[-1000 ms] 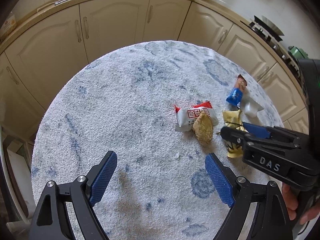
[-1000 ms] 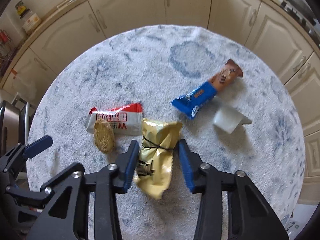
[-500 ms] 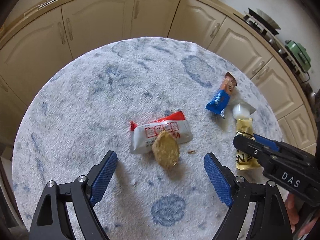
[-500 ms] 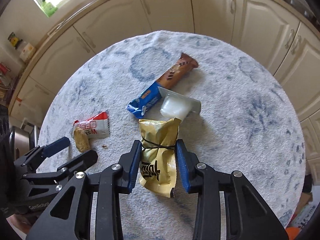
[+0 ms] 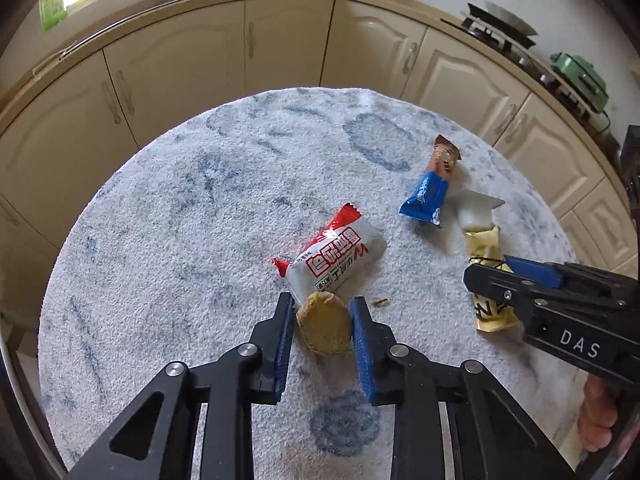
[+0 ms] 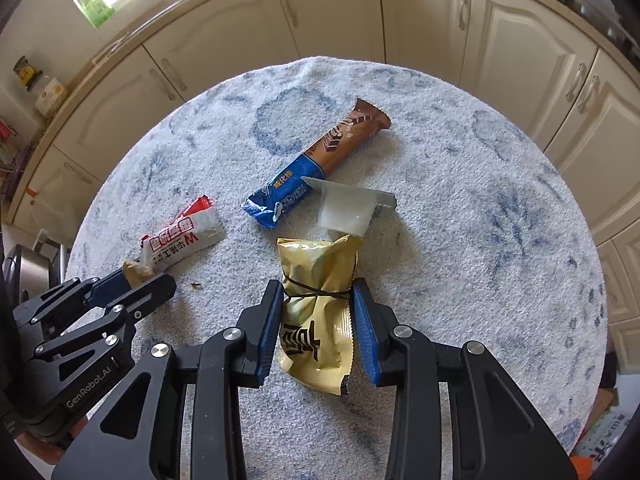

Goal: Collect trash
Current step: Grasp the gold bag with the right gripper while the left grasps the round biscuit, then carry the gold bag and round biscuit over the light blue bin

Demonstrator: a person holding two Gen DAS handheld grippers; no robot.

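On a round table with a white-and-blue fuzzy cover [image 5: 180, 240] lies trash. My left gripper [image 5: 323, 316] is shut on a round tan biscuit [image 5: 324, 326], which lies against a white-and-red wrapper [image 5: 336, 258]. My right gripper [image 6: 316, 308] is shut on a gold wrapper [image 6: 316, 300] tied with a black band; it also shows in the left wrist view [image 5: 486, 248]. A blue-and-brown snack bar wrapper [image 6: 316, 164] and a clear plastic piece [image 6: 348, 208] lie just beyond the gold wrapper. The left gripper shows at the lower left of the right wrist view [image 6: 140, 276].
Cream kitchen cabinets [image 5: 280, 48] curve around the far side of the table. A hob [image 5: 500, 28] and a green appliance [image 5: 580, 76] stand on the counter at the right. A small crumb [image 5: 380, 301] lies next to the biscuit. A steel bin [image 6: 28, 268] stands at the left.
My left gripper has moved forward to the biscuit and closed on it from wide open. My right gripper has kept its hold on the gold wrapper.
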